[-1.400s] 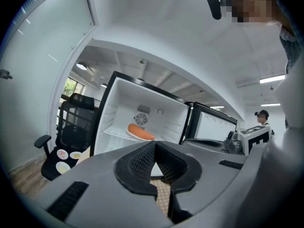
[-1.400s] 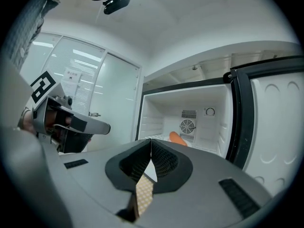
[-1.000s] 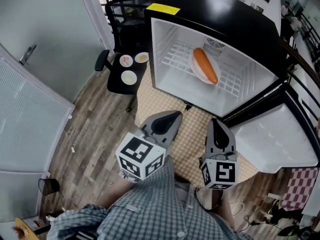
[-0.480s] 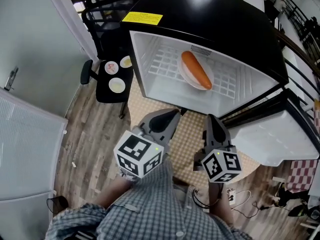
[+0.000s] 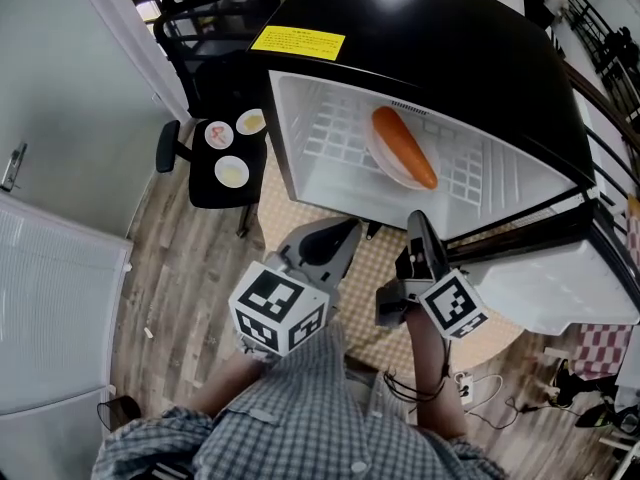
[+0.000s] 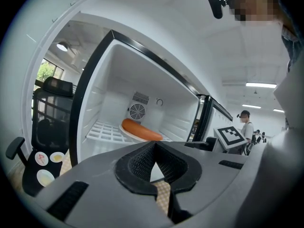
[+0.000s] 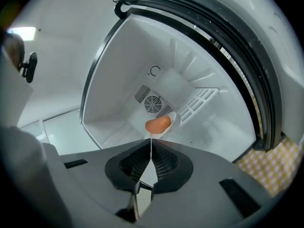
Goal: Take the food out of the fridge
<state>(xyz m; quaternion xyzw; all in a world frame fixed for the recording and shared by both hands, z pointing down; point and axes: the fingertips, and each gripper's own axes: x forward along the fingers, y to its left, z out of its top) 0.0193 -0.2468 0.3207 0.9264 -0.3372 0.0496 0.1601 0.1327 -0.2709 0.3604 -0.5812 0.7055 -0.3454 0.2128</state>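
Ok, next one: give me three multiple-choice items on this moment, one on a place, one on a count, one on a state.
1. Where is the sausage? A) on a plate in the fridge; B) on the floor; C) on top of the fridge.
2. How many small dishes are on the chair? A) one; B) three; C) five.
3. How are the left hand-held gripper's jaws? A) wide apart; B) shut on the sausage; C) shut, empty.
Answers: 1 A, it lies on the white plate inside; 2 B, three show on the seat; 3 C, the pads meet with nothing between them.
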